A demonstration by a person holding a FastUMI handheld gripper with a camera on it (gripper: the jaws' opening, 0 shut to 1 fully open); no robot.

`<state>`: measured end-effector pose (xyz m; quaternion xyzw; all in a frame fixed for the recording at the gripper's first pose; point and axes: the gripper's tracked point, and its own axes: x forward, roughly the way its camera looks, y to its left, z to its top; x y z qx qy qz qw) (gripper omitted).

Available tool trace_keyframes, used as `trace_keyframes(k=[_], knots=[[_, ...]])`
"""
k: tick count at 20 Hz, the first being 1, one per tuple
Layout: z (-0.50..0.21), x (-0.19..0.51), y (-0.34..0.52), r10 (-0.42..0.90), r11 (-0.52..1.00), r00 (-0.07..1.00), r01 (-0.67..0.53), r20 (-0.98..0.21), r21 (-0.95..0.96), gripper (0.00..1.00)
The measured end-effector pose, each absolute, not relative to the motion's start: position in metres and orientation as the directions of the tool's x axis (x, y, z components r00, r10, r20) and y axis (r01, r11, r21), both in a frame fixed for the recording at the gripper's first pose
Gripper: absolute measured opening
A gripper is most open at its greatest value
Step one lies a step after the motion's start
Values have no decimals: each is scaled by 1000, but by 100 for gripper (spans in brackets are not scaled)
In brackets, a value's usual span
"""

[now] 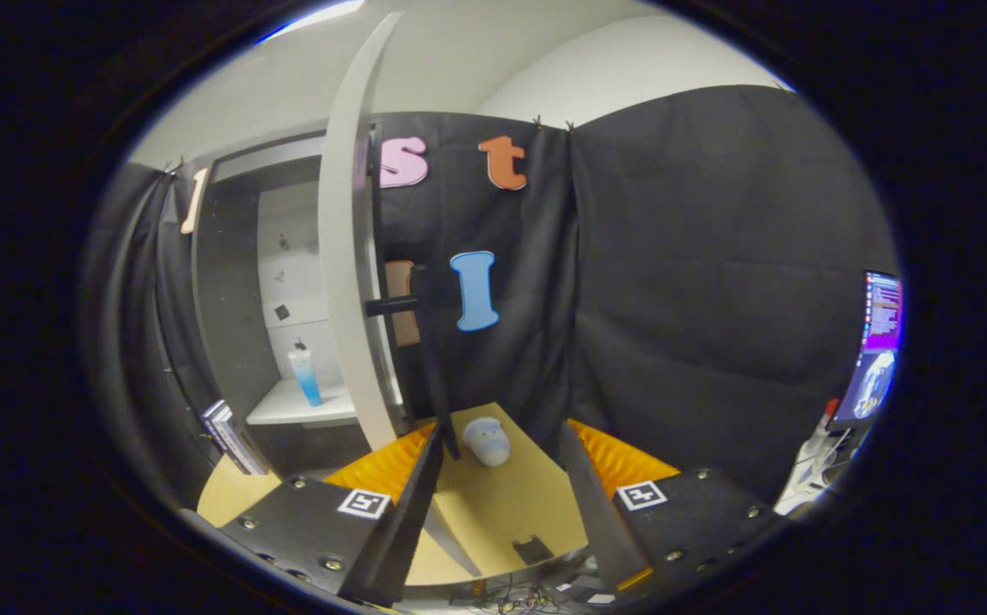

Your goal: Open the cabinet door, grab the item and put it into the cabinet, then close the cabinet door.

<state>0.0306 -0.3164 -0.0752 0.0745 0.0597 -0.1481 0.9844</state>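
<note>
Between the claw fingers, just ahead at 12 o'clock, the item, a small pale rounded toy, sits on the desk. Claw is spread wide and holds nothing; I judge it lined up so the fingers straddle the item for the grab. Cabinet door stands swung open at 11 o'clock, edge toward me, clearing the way in. Beyond it at 10 o'clock, a blue bottle stands upright on the shelf. I judge the opening step done, the grab next.

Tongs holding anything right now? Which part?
Nothing. The tongs are open, with only bare table between their fingers; the small grey item lies just ahead, untouched.
</note>
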Motion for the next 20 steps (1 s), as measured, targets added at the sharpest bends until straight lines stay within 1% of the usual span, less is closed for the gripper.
trace_keyframes(k=[3, 5, 10, 14, 20], knots=[[-72, 36, -310, -261, 954, 956, 276, -132, 117, 80], [-73, 40, -299, -214, 967, 969, 228, -126, 114, 81], [-69, 49, -241, -75, 989, 992, 87, -103, 117, 81], [-70, 61, -198, 34, 988, 994, -19, -99, 154, 81], [-67, 75, -145, 136, 981, 987, -122, -88, 154, 81]])
